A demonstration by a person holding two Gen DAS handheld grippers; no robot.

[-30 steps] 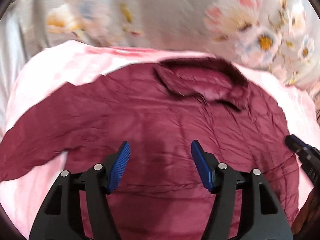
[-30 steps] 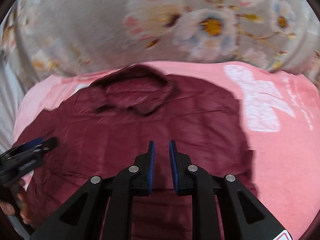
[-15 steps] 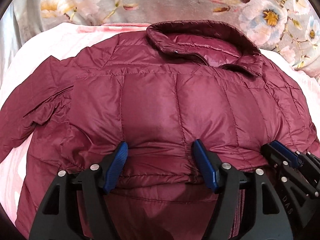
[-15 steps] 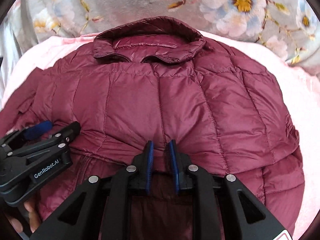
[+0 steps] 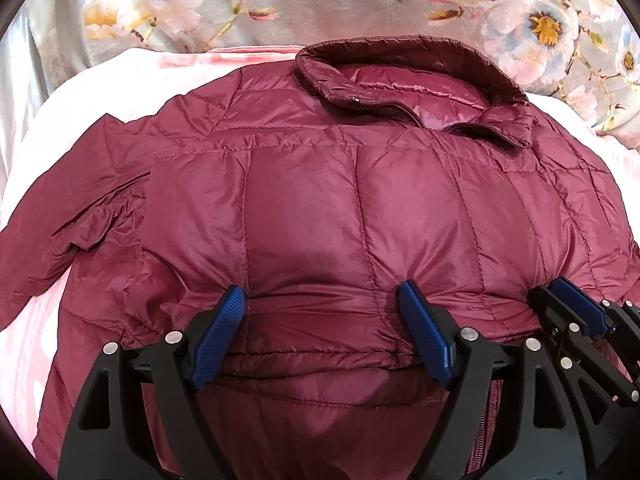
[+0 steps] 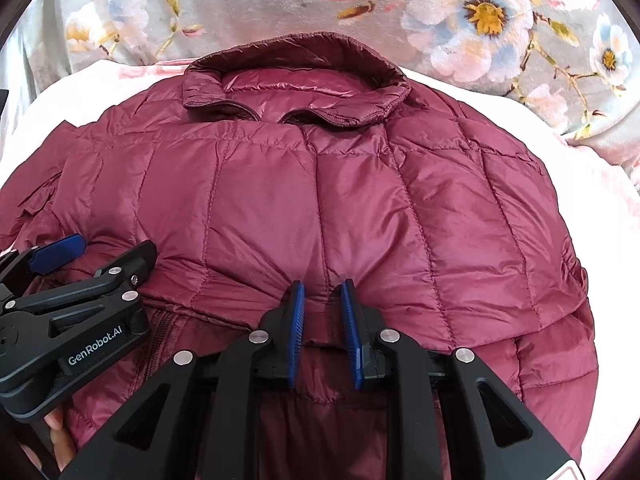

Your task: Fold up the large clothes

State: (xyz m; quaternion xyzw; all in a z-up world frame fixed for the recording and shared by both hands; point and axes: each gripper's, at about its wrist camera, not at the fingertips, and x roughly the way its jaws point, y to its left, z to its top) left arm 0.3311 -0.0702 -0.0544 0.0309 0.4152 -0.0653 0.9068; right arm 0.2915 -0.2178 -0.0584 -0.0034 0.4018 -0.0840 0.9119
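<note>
A maroon quilted puffer jacket (image 5: pixel 360 200) (image 6: pixel 320 200) lies front up, its collar (image 5: pixel 400 80) (image 6: pixel 296 80) at the far end. Its lower part is folded up over the chest, so the folded edge runs across right at my fingertips. My left gripper (image 5: pixel 320 290) (image 6: pixel 108 250) has its jaws opening wide, with the folded edge lying between them, not pinched. Just to its right, my right gripper (image 6: pixel 322 284) (image 5: pixel 568 296) holds narrow jaws on a pinch of the hem, where the fabric puckers. One sleeve (image 5: pixel 80 216) spreads out to the left.
The jacket rests on a pink sheet (image 5: pixel 120 80) (image 6: pixel 600 184), which shows on both sides. A grey floral blanket (image 5: pixel 320 0) (image 6: pixel 280 0) lies beyond the collar. A person's hand (image 6: pixel 60 440) grips the left gripper at the lower left.
Both grippers came down with the jacket's lower part and laid it over the chest. Since then they have kept still, and the left jaws have spread wider.
</note>
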